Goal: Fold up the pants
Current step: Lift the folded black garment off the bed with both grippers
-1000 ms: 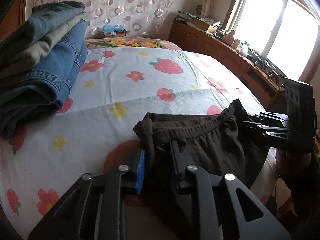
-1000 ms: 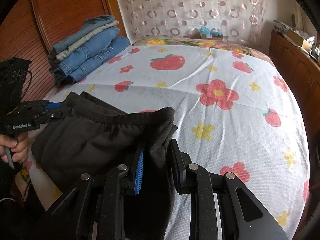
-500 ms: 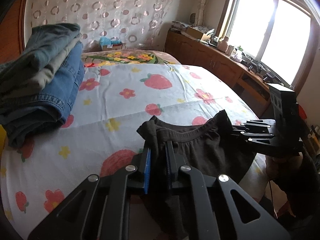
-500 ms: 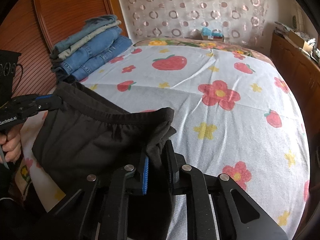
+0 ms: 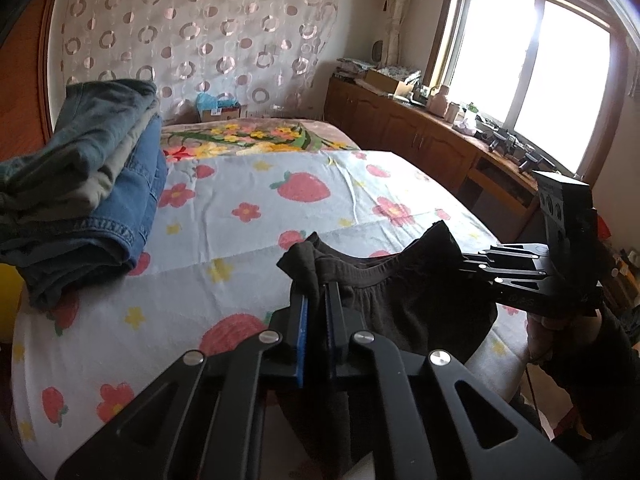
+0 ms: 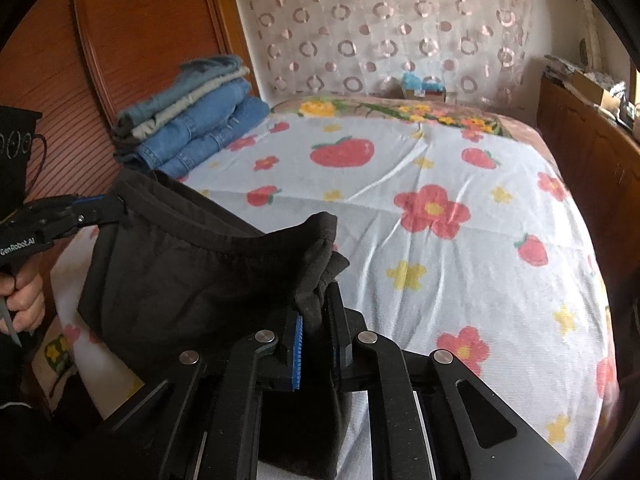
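Black pants (image 5: 416, 300) hang by their elastic waistband between my two grippers, above the near edge of the bed. My left gripper (image 5: 318, 300) is shut on one end of the waistband. My right gripper (image 6: 316, 312) is shut on the other end. The pants (image 6: 192, 276) sag below the waistband, and their legs drop out of sight below the bed edge. The right gripper also shows in the left wrist view (image 5: 460, 258), and the left gripper shows in the right wrist view (image 6: 120, 208).
The bed has a white sheet (image 6: 440, 240) printed with strawberries and flowers. A stack of folded jeans (image 5: 88, 200) lies at its left, by the wooden headboard (image 6: 152, 40). Wooden cabinets (image 5: 420, 140) under a window line the right side.
Both grippers have closed tight on the waistband and lifted it up and away from the sheet. The waistband is pulled straighter between them.
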A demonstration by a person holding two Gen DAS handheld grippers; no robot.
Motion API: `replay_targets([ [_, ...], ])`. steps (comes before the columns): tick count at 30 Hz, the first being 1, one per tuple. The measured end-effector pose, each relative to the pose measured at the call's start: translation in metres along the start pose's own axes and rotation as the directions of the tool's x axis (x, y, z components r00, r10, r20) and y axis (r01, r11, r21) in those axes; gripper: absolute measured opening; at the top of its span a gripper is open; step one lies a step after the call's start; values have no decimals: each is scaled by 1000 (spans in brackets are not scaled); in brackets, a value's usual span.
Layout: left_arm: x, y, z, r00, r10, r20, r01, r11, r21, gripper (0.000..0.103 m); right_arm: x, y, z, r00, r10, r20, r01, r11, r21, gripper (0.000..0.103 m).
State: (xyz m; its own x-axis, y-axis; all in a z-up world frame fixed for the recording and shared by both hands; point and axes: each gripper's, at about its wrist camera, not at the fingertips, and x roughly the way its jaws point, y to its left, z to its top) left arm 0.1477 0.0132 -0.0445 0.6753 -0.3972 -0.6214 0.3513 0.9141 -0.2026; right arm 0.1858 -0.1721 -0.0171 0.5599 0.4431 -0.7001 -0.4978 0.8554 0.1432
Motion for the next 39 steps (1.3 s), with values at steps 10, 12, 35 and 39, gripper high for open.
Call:
replay_targets([
  [10, -25, -14, 19, 997, -8, 81, 5, 999, 37, 4, -32, 5, 17, 995, -28, 93, 29, 1000, -10, 7],
  [12, -30, -18, 24, 995, -10, 99, 6, 999, 50, 4, -38, 6, 21, 994, -33, 109, 35, 999, -14, 7],
  [35, -91, -37, 46, 974, 20, 224, -46, 993, 111, 4, -101, 35, 57, 969, -58, 241, 84, 991, -100, 7],
  [39, -98, -35, 52, 970, 35, 239, -64, 991, 116, 4, -104, 45, 68, 964, -67, 257, 107, 984, -145, 7],
])
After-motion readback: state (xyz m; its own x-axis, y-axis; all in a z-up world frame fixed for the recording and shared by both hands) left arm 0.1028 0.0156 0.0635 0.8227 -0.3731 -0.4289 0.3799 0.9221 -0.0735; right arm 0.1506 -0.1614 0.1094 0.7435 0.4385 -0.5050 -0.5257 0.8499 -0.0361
